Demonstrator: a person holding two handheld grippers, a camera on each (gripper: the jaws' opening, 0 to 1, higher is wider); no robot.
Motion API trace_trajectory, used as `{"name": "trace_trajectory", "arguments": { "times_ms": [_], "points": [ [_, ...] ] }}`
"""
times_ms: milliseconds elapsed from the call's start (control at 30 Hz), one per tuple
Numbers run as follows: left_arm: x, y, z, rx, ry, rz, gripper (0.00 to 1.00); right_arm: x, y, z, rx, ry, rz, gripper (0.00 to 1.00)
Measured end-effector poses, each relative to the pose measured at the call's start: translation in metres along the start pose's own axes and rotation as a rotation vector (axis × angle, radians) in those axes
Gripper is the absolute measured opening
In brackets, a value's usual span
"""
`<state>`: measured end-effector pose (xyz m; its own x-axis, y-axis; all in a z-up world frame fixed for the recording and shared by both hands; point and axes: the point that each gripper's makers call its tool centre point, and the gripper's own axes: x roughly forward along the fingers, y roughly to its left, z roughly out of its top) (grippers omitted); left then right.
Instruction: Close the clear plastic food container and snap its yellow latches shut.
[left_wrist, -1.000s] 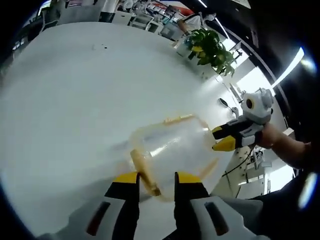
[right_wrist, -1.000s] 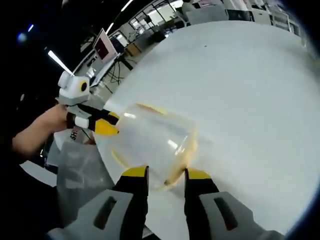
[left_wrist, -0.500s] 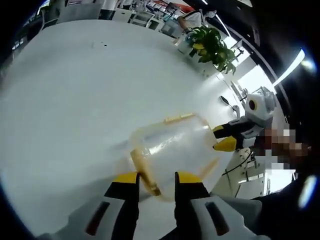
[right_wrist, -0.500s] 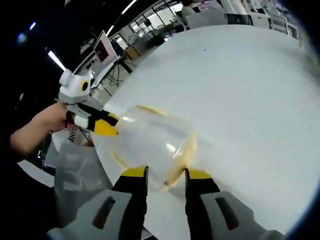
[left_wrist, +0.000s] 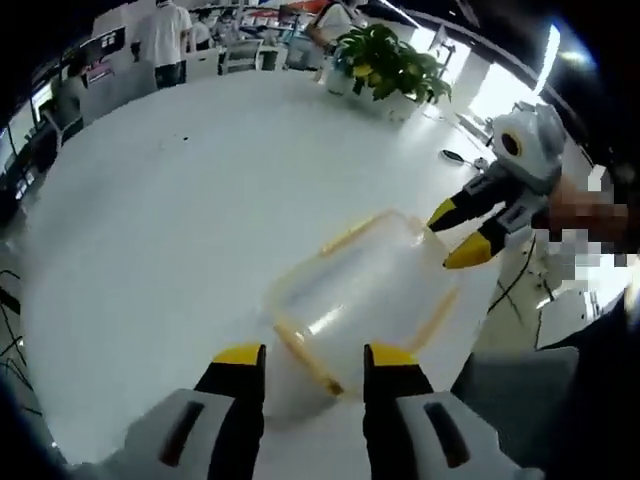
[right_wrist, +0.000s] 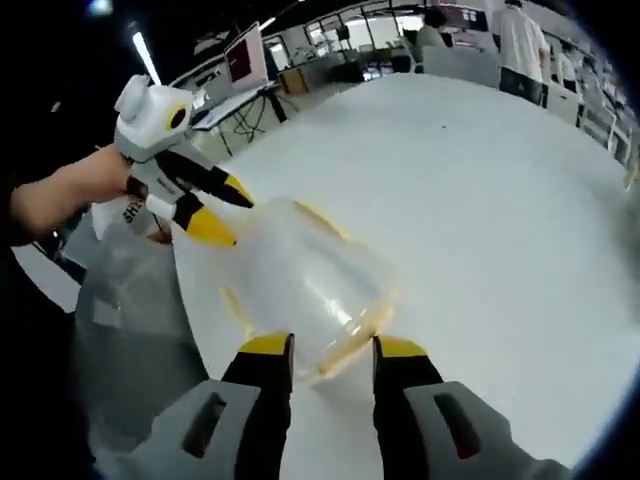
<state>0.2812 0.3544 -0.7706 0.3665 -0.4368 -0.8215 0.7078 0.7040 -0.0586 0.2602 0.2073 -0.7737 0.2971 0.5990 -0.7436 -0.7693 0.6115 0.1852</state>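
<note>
Container (left_wrist: 365, 300) lying on table (left_wrist: 150, 220); left gripper (left_wrist: 312, 357) and right gripper (right_wrist: 328, 347) flanking opposite ends, jaws parted, empty, lining up for latches.

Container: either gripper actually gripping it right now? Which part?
No. Both sets of jaws stand open: the left gripper around one end of the container, the right gripper around the opposite end, neither closed on its yellow latches.

No legible text, label, brand or number found; dark print on a white bag (right_wrist: 128, 214) is too blurred to read.
</note>
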Motion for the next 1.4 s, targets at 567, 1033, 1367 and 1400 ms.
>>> {"name": "trace_trajectory", "arguments": {
  "times_ms": [567,1033,1367,1400],
  "points": [
    [0.001,-0.032,0.036,0.477,-0.070,0.005,0.29,0.002,0.018,0.037,-0.316,-0.110,0.048,0.35],
    [0.007,-0.053,0.046,0.524,-0.092,-0.049,0.27,0.017,0.033,0.053,-0.322,-0.149,0.120,0.34],
    [0.011,-0.057,0.046,0.524,-0.089,-0.058,0.27,0.025,0.039,0.057,-0.330,-0.142,0.153,0.35],
    [0.012,-0.057,0.046,0.520,-0.088,-0.060,0.27,0.026,0.038,0.057,-0.334,-0.138,0.149,0.35]
  ]
}}
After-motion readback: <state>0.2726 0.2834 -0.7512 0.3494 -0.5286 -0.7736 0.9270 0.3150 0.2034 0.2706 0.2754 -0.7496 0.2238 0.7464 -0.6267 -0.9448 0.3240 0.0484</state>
